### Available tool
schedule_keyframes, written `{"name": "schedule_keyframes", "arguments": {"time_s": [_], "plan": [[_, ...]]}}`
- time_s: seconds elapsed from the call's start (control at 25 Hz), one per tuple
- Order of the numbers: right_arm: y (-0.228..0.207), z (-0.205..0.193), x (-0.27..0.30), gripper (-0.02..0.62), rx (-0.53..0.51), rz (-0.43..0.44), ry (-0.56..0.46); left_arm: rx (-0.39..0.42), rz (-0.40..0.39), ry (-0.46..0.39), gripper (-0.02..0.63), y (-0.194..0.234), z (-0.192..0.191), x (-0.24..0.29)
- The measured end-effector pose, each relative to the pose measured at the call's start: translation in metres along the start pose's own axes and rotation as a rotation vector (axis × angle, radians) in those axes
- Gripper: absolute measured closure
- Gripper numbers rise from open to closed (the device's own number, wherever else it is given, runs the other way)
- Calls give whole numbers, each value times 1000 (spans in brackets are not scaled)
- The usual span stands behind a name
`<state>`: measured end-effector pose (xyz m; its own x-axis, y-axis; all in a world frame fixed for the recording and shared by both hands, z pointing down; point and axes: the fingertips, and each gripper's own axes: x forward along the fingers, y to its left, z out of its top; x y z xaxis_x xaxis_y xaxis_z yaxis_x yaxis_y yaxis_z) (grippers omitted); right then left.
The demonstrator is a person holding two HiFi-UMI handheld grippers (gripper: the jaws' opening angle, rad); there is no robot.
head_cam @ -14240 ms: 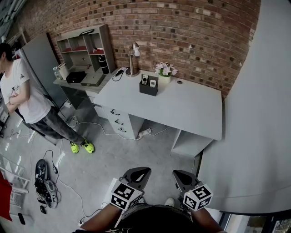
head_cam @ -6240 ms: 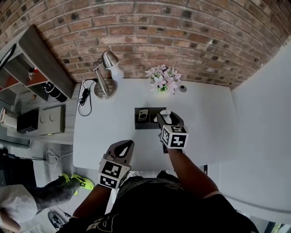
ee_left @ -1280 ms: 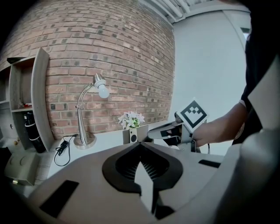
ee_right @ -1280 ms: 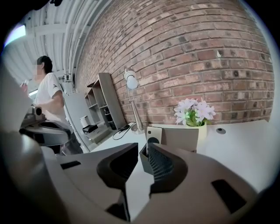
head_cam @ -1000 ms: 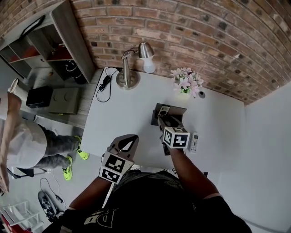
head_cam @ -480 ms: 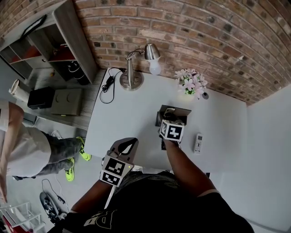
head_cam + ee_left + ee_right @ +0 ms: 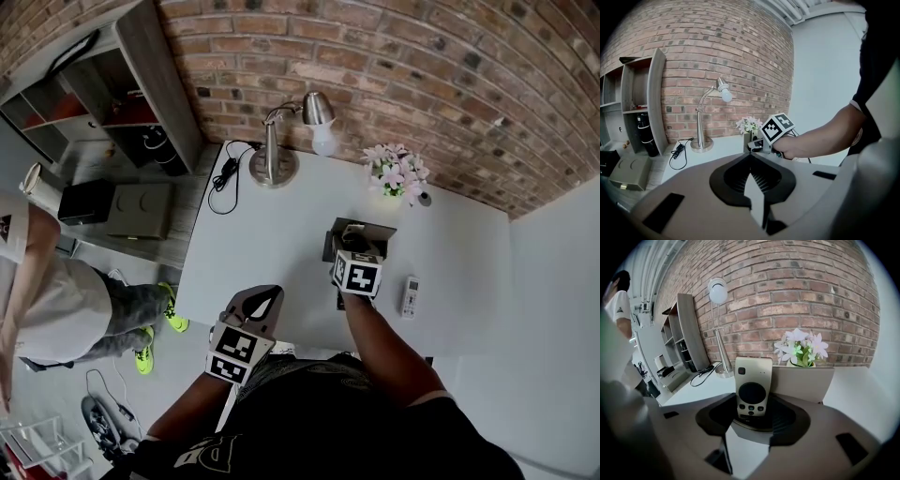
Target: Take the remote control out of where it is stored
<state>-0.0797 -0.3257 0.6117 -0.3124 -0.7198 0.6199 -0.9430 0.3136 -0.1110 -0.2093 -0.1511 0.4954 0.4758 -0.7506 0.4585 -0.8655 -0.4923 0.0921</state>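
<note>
The right gripper (image 7: 353, 246) reaches into a dark box-shaped holder (image 7: 377, 228) on the white table (image 7: 262, 234). Its fingers are spread and have just been narrowing. They flank an upright cream remote control (image 7: 753, 390) in the holder without pressing on it. The left gripper (image 7: 270, 291) hovers near the table's front edge, fingers pressed together.

— What stands between the right gripper's (image 7: 753, 401) jaws?
— The remote control (image 7: 753, 378), upright in its grey holder (image 7: 802, 383), flowers (image 7: 799, 348) behind. The jaws have just been closing, gaps either side.
</note>
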Motion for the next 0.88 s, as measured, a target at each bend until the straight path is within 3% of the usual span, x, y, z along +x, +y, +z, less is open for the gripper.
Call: {"name": "schedule_keyframes", "arguments": {"time_s": [0.52,0.88], "plan": [[2,70,-82,387,-9,149,-234,29,-37,-29,601,-24,19,21],[-28,82,-146,387,-32,209,-281,46,-91,-55,600,-64,35,43]]}}
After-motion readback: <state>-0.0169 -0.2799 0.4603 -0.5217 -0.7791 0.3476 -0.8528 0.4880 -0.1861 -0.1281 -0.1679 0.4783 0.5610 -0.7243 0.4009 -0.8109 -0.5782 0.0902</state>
